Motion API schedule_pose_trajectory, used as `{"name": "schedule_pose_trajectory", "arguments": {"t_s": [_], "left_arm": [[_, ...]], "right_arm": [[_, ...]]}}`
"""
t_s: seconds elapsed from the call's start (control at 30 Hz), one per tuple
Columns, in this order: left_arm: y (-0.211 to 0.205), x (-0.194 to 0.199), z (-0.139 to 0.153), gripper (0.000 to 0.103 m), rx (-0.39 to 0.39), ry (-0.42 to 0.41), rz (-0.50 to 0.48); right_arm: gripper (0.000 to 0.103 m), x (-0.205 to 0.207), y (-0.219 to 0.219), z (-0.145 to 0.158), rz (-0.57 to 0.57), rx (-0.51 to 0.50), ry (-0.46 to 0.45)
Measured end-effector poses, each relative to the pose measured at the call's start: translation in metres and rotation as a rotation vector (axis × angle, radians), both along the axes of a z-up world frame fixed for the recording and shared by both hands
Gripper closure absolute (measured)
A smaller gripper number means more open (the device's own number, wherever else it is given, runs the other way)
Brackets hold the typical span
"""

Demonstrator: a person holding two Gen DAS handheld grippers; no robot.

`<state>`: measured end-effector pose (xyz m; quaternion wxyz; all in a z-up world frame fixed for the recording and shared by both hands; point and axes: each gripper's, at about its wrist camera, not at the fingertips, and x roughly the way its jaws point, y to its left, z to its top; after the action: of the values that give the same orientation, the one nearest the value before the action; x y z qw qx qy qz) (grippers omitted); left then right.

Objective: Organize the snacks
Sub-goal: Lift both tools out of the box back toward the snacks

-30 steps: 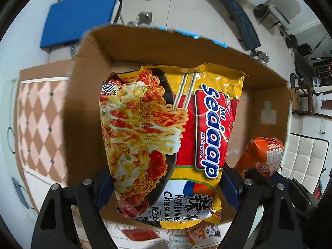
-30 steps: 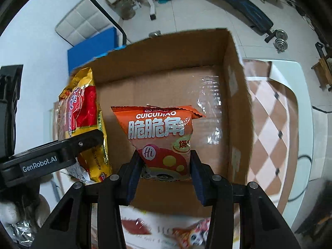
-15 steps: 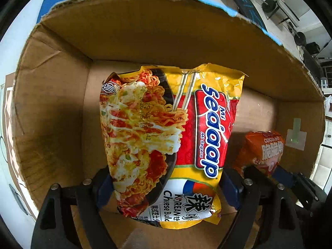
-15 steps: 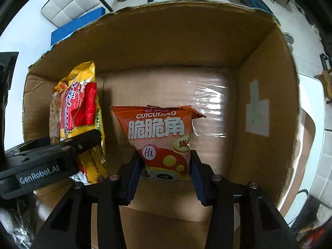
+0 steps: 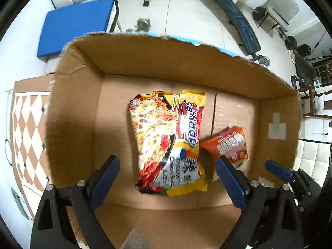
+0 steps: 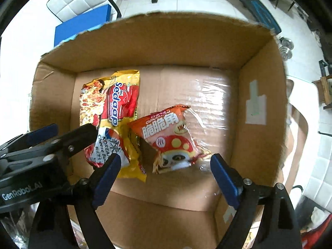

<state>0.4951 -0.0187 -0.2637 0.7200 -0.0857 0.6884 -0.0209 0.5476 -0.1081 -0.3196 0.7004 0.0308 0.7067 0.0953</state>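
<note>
A yellow and red Sedaap noodle packet (image 5: 169, 143) lies flat on the floor of an open cardboard box (image 5: 178, 66). An orange snack bag (image 5: 227, 146) lies beside it on the right, touching its edge. Both also show in the right wrist view: the noodle packet (image 6: 112, 112) on the left and the orange bag (image 6: 170, 137) in the middle of the box (image 6: 263, 108). My left gripper (image 5: 167, 172) is open and empty above the noodle packet. My right gripper (image 6: 166, 166) is open and empty above the orange bag.
The box stands on a table with a brown and white diamond cloth (image 5: 27, 132). A blue pad (image 5: 74, 29) and a white padded chair (image 6: 76, 2) lie beyond the box. Gym equipment (image 5: 238, 20) stands on the tiled floor behind. More packets lie under the box's near edge.
Both grippers have opened and let go of their packets, which now lie on the box floor. Both grippers have pulled up and back from the box.
</note>
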Motion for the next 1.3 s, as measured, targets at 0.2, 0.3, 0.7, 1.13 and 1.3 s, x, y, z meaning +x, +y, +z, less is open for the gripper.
{"name": "schedule_pose_trajectory", "arguments": {"t_s": [0.2,0.3,0.7,1.13,1.3], "left_arm": [[0.015,-0.047,0.03,0.008,0.019,-0.094,0.016],[0.018,-0.071,0.046,0.008,0.039,-0.141,0.024],[0.016,-0.149,0.087,0.008,0.138,-0.306,0.02],[0.016,-0.209,0.123,0.009,0.136,-0.401,-0.003],[0.017,-0.23,0.118,0.009,0.119,-0.39,-0.014]], "right_arm": [[0.01,-0.038,-0.002,0.03,-0.012,-0.013,-0.081],[0.01,-0.063,-0.011,0.044,-0.022,-0.018,-0.122],[0.01,-0.154,-0.029,0.097,-0.044,-0.078,-0.288],[0.01,-0.22,-0.04,0.143,-0.119,-0.045,-0.416],[0.01,-0.241,-0.052,0.134,-0.152,0.022,-0.358]]}}
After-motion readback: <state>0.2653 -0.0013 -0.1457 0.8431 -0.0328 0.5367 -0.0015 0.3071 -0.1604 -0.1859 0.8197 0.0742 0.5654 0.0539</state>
